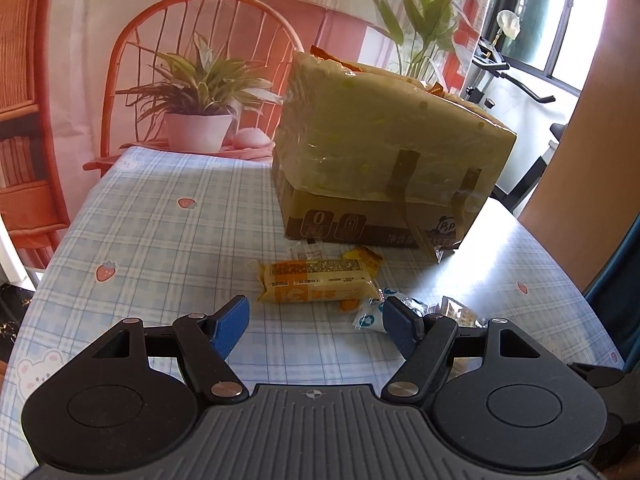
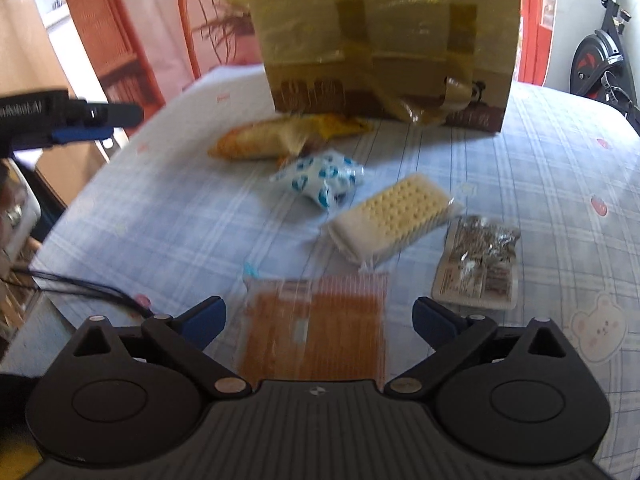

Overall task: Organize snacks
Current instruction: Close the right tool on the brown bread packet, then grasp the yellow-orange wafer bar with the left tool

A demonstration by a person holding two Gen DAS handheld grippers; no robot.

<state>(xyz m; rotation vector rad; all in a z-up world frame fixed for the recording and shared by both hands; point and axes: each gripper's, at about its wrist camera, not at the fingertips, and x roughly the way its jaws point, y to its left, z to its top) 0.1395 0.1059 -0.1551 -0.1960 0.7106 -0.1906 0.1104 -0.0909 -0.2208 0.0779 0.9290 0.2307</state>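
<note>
A taped cardboard box (image 1: 384,160) stands at the back of the table; it also shows in the right wrist view (image 2: 384,36). An orange snack pack (image 1: 316,282) lies just ahead of my open, empty left gripper (image 1: 316,320). A blue-and-white packet (image 1: 370,318) lies by its right finger. In the right wrist view, my open, empty right gripper (image 2: 320,320) hovers over an orange wafer pack (image 2: 316,328). Beyond lie a cream biscuit pack (image 2: 392,216), a blue-and-white packet (image 2: 320,178), a silvery packet (image 2: 478,264) and the orange snack pack (image 2: 280,136). The left gripper (image 2: 96,120) shows at the left.
The table has a blue checked cloth (image 1: 160,220) with strawberry and bear prints. An orange chair (image 1: 200,40) and a potted plant (image 1: 196,112) stand behind the table. An exercise bike (image 2: 600,60) stands at the right. A black cable (image 2: 100,292) hangs at the table's left edge.
</note>
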